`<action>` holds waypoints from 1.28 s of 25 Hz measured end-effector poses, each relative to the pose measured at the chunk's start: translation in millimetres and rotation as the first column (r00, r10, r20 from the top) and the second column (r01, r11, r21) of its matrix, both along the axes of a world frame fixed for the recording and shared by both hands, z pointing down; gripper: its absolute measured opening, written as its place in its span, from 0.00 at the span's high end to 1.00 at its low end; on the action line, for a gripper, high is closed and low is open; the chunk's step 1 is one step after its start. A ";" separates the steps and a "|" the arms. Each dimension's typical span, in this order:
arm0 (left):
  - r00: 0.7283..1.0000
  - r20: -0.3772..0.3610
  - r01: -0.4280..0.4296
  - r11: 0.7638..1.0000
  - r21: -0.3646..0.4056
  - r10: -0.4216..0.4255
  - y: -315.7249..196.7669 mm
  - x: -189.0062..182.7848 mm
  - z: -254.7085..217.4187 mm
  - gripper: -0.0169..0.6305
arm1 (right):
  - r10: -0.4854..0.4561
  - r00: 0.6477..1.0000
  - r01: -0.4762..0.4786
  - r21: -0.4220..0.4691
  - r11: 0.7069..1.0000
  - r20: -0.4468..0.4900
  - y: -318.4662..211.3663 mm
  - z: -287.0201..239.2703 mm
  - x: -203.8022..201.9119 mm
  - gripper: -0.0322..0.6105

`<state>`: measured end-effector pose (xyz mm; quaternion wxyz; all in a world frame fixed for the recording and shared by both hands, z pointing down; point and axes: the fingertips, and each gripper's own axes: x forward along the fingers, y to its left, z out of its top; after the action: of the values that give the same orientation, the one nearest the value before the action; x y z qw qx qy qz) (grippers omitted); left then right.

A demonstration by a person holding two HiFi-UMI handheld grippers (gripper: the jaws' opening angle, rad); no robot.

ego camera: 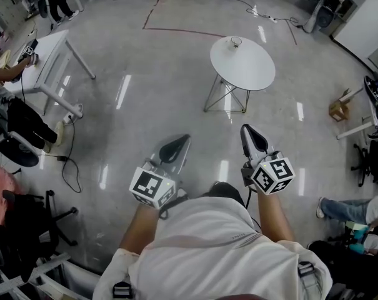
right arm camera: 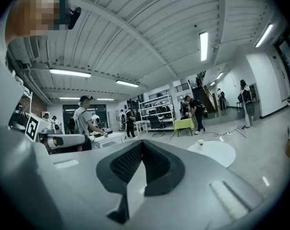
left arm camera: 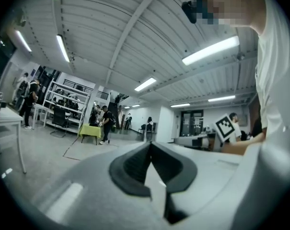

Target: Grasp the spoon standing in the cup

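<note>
A small white cup (ego camera: 236, 41) stands near the far edge of a round white table (ego camera: 251, 70) a few steps ahead of me. The right gripper view shows the cup (right arm camera: 200, 142) and the table (right arm camera: 216, 153) small and distant at the right. Whether a spoon stands in the cup is too small to tell. My left gripper (ego camera: 178, 144) and right gripper (ego camera: 249, 132) are held close to my chest, well short of the table. Both pairs of jaws are shut tip to tip with nothing between them, as the left gripper (left arm camera: 150, 145) and right gripper (right arm camera: 142, 143) views show.
A white rectangular table (ego camera: 48, 58) with a seated person stands at the left. Cables (ego camera: 67, 161) trail on the floor beside dark office chairs (ego camera: 26, 224). A small wooden stool (ego camera: 338, 109) and someone's legs (ego camera: 351, 208) are at the right. People stand around a yellow-green table (right arm camera: 184, 123) far off.
</note>
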<state>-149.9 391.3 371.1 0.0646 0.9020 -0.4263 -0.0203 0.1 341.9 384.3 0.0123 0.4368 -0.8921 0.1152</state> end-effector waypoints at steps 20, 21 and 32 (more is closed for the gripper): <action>0.999 -0.008 0.043 0.999 -0.004 -0.043 -239.6 106.7 -6.1 0.97 | 0.034 0.999 -0.034 -0.005 0.999 0.042 -238.6 0.9 138.6 0.94; 0.999 -0.002 0.043 0.999 -0.008 -0.043 -256.2 120.1 -7.0 0.97 | 0.039 0.998 -0.038 -0.009 0.999 0.052 -255.4 1.7 153.4 0.94; 0.996 0.089 0.008 0.999 -0.044 -0.004 -384.8 212.7 4.1 0.97 | 0.066 0.991 -0.053 -0.108 0.993 0.120 -374.2 46.3 247.9 0.94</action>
<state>62.8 6.5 375.2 0.0655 0.8990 -0.4320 0.0292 247.9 -32.3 430.6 -0.0236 0.4541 -0.8704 0.1889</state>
